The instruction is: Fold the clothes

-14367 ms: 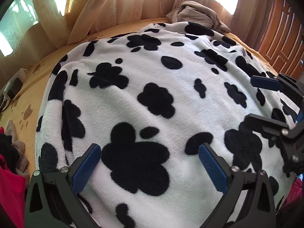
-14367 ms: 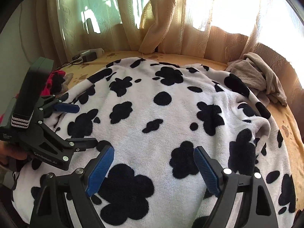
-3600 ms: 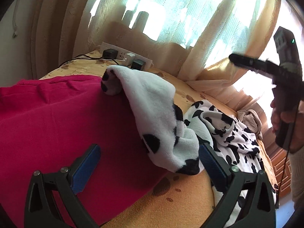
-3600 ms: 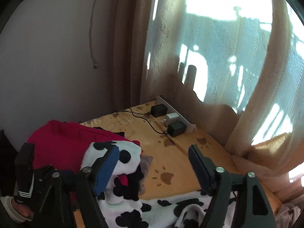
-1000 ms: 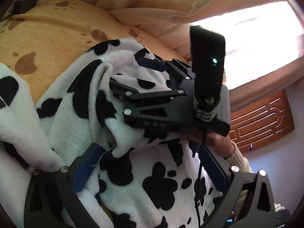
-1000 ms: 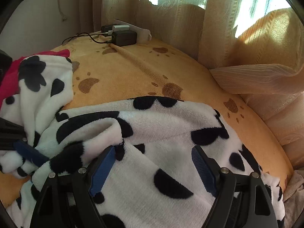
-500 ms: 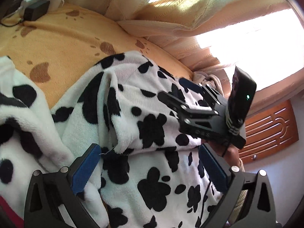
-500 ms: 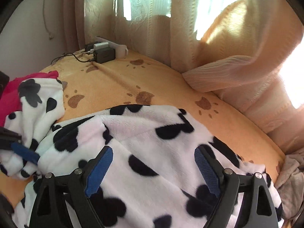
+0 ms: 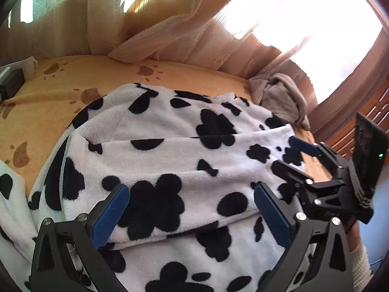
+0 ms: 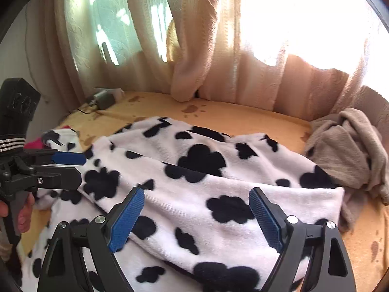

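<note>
A white fleece garment with black paw-shaped spots (image 9: 194, 150) (image 10: 218, 170) lies spread on the bed, with one layer folded across the rest. Just above its near part my left gripper (image 9: 189, 194) hangs open, nothing between its blue pads. It shows again at the left of the right wrist view as the left gripper (image 10: 80, 168), a hand on its grip. My right gripper (image 10: 196, 194) is open over the folded layer, also holding nothing. Seen from the left wrist, the right gripper (image 9: 287, 153) sits by the garment's right edge.
The bed has an orange sheet with brown paw prints (image 9: 60, 82) (image 10: 243, 116). A crumpled beige garment (image 9: 279, 97) (image 10: 345, 146) lies at the far right. A red garment (image 10: 34, 143) and a power strip with chargers (image 10: 104, 99) are at the far left. Curtains hang behind.
The right gripper has moved off the fold to the garment's right edge. Both views have swung toward the window. The folded layer now lies flat across the garment.
</note>
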